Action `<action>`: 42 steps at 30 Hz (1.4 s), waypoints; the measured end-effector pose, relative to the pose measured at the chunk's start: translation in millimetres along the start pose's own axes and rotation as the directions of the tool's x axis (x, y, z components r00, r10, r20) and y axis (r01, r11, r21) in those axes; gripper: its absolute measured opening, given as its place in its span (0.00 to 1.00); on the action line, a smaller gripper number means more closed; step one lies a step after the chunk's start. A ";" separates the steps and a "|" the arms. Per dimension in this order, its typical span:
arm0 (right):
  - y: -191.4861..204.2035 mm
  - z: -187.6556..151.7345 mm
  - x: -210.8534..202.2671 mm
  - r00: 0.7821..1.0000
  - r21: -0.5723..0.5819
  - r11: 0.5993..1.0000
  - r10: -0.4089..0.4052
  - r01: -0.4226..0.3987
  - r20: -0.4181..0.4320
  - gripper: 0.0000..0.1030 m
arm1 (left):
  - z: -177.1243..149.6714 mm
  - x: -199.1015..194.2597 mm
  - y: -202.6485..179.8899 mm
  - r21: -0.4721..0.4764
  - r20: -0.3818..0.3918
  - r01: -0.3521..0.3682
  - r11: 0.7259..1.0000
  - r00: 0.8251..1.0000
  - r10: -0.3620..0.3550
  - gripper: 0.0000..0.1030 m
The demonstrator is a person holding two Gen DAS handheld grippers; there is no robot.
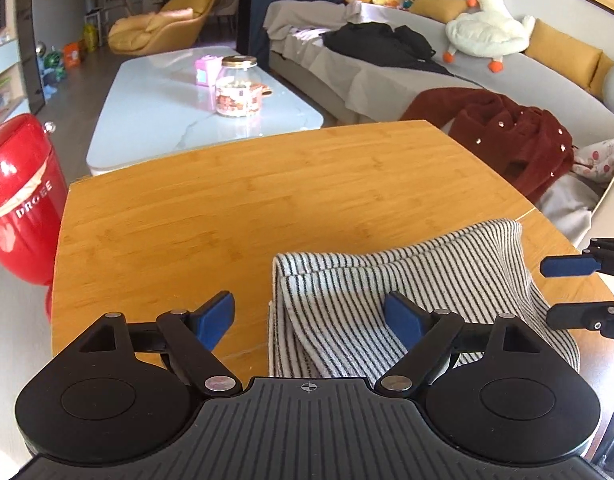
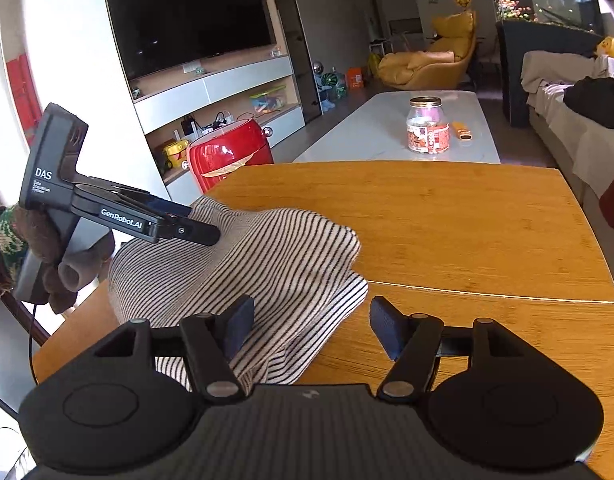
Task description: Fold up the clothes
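The left hand-held gripper (image 1: pixel 307 316) hangs low over the near edge of the wooden desk (image 1: pixel 211 208) with its blue-padded fingers (image 1: pixel 215 318) spread wide and nothing between them. Its right pad sits over a striped garment (image 1: pixel 407 280), while its left pad is over bare wood.

The right hand-held gripper (image 2: pixel 311 330) is likewise spread wide and holds nothing. Its left finger (image 2: pixel 239 326) lies over the near edge of the same striped garment (image 2: pixel 267 264), and its right finger is above the bare desk (image 2: pixel 467 232). In the left wrist view the right hand-held gripper (image 1: pixel 575 292) enters from the right edge, just beside the garment's right side, fingers apart. In the right wrist view the left hand-held gripper (image 2: pixel 211 234) reaches in from the left above the cloth, gripped by a hand in a brown sleeve.

The white-and-black striped garment lies bunched and partly folded at the near side of the desk, between the two tools, with a doubled fold along its far edge.

Beyond the desk stands a white marble coffee table (image 1: pixel 155 112) carrying a glass jar (image 1: pixel 239 88) with a gold lid. A red round bin (image 1: pixel 19 200) sits to the desk's left. On the grey sofa (image 1: pixel 507 76) lie a dark red garment (image 1: pixel 507 132), a black garment (image 1: pixel 383 42) and a white plush goose (image 1: pixel 487 24).
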State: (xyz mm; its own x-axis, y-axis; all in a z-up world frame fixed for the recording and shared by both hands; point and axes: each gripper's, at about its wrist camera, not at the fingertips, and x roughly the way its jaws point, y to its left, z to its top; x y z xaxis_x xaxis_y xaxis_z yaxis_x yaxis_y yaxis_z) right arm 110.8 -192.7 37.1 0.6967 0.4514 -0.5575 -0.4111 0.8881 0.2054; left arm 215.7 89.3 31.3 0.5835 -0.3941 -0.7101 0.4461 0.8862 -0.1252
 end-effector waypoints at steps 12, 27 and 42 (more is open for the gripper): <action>10.3 30.2 74.9 0.996 -0.142 0.986 -0.089 0.086 -0.016 0.53 | -37.7 -22.7 12.4 -0.130 -0.034 0.071 0.989 0.997 -0.076 0.76; 1.8 14.4 25.2 0.995 -0.010 0.995 -0.096 0.096 0.040 0.69 | -41.1 -105.6 -45.9 0.161 0.184 -0.153 0.975 0.975 0.122 0.92; -7.8 -10.0 47.6 0.992 0.165 0.984 0.082 -0.066 -0.092 0.61 | -44.1 -23.6 -4.7 -0.036 0.051 0.051 0.998 0.998 -0.049 0.85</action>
State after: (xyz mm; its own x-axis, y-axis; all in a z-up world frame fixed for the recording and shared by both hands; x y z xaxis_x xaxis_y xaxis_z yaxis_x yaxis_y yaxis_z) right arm 141.3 -178.9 0.9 0.6033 0.5131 -0.6106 -0.3535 0.8583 0.3720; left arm 169.9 105.3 18.1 0.5944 -0.4491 -0.6671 0.4505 0.8731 -0.1864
